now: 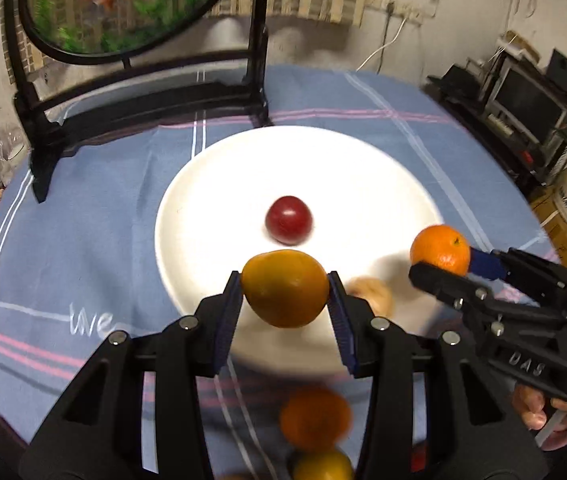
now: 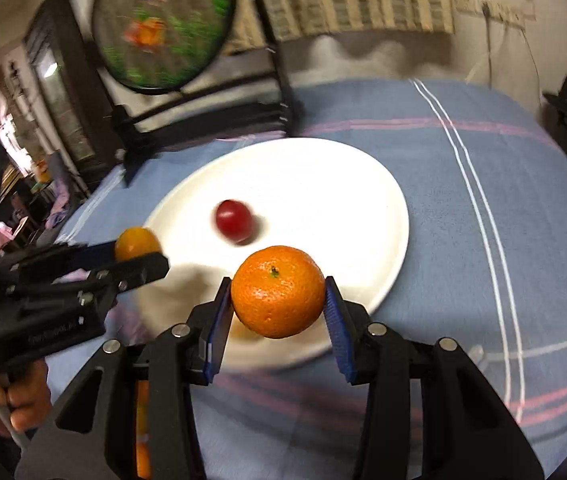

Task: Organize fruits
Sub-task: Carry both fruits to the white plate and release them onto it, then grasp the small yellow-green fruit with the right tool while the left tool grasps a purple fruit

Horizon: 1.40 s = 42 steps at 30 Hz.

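Carrying fruit to the white plate (image 1: 187, 200), which sits mid-table on the blue striped cloth (image 1: 63, 240), w/ a black-framed round screen (image 1: 123, 4) standing at the far left. Both tongs are loaded. Left gripper (image 1: 285, 290) is clenched on a yellow-orange citrus (image 1: 285, 288), held above the plate's near rim; right gripper (image 2: 279, 294) is clamped on a brighter mandarin (image 2: 278, 291), stem up, over the near-right part of the plate. A red plum (image 1: 288, 219) already lies near the plate's centre.

To do this well, I'd lower each fruit until it touches the plate before letting go, since round fruit dropped from height will prob roll. Set them apart from the plum & from each other, not at the rim. More fruit (image 1: 315, 418) waits blurred on the cloth near the bottom edge, so leave room.
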{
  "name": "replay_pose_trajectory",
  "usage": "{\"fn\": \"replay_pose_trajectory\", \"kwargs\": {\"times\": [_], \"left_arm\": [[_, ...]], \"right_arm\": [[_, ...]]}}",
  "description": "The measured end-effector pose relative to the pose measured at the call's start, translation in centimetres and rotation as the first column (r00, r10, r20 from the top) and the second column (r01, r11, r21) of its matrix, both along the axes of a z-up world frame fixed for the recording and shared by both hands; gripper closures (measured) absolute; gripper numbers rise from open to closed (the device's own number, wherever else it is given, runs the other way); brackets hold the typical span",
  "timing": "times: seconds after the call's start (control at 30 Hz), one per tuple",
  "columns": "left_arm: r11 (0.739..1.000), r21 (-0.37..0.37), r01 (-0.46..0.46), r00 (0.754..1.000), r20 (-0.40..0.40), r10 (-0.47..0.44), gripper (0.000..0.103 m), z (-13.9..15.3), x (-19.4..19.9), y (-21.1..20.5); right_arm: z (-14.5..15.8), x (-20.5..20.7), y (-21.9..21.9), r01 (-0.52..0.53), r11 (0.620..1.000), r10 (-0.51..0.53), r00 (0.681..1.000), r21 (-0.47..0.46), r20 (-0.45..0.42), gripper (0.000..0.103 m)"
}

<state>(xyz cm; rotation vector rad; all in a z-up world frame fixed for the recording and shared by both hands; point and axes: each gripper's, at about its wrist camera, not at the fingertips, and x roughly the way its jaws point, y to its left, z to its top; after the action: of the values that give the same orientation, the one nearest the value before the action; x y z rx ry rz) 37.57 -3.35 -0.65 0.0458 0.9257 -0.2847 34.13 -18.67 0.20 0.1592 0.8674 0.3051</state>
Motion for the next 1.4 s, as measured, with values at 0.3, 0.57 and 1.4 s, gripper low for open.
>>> {"fn": "replay_pose_trajectory", "kwargs": {"times": [0.3,0.57,1.4], "left_arm": [[0.999,0.014,-0.034,0.999,-0.031,0.035,0.024,-1.5,1.9,0.5],[0.998,-0.023,-0.063,0.994,0.091,0.065,0.01,2.5,-8.0,3.5],[0.995,-0.103,0.005,0.997,0.082,0.003,0.005,-3.7,-26.7,4.1]], "right_arm": [[-0.8,1.6,0.1,-0.003,0.999,0.004,1.0,-0.04,0.002,0.035],[3.0,-7.5,-0.7,-0.082,0.997,0.083,0.99,-0.011,0.112,0.035],[-2.2,-20.3,2.6,-0.152,0.979,0.153,0.988,-0.137,-0.008,0.051]]}}
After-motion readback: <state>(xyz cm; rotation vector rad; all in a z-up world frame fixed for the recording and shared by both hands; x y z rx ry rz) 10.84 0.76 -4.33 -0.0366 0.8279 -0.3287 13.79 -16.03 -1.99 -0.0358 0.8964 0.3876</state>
